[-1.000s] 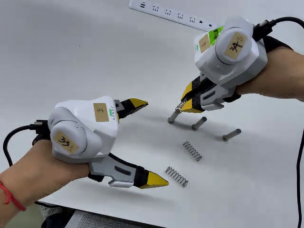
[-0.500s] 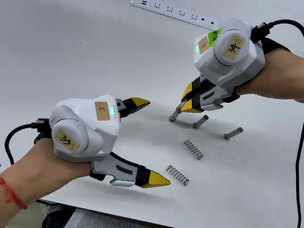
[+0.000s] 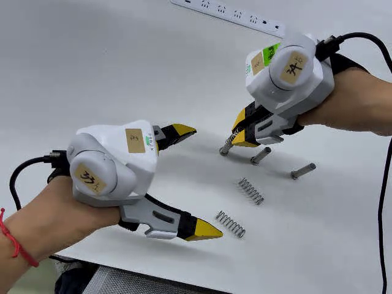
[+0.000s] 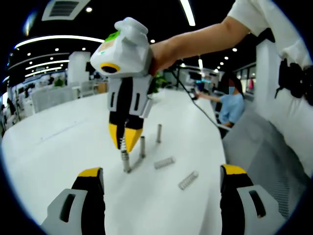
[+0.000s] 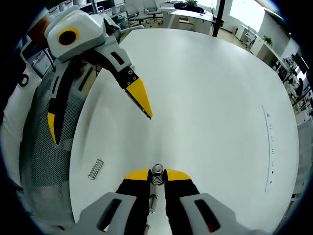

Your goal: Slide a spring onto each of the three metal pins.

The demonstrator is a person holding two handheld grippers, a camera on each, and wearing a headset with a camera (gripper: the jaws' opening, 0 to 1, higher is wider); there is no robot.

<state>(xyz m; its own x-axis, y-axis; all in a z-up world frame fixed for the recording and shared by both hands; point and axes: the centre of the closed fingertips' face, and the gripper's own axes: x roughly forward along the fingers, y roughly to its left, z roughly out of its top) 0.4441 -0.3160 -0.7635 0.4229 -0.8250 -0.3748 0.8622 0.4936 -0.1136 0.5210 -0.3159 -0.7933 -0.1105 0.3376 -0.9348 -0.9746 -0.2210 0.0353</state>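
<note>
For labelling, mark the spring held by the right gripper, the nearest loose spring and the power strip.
held spring [image 5: 157, 172], right gripper view, its top coil.
nearest loose spring [image 3: 230, 225], head view, its middle coils.
power strip [image 3: 236, 15], head view, middle of its top face.

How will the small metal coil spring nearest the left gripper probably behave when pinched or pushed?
The small metal coil spring lies sideways on the white table, so a push would probably roll it. Its thin, open coils suggest it is light and may squash if pinched.
</note>
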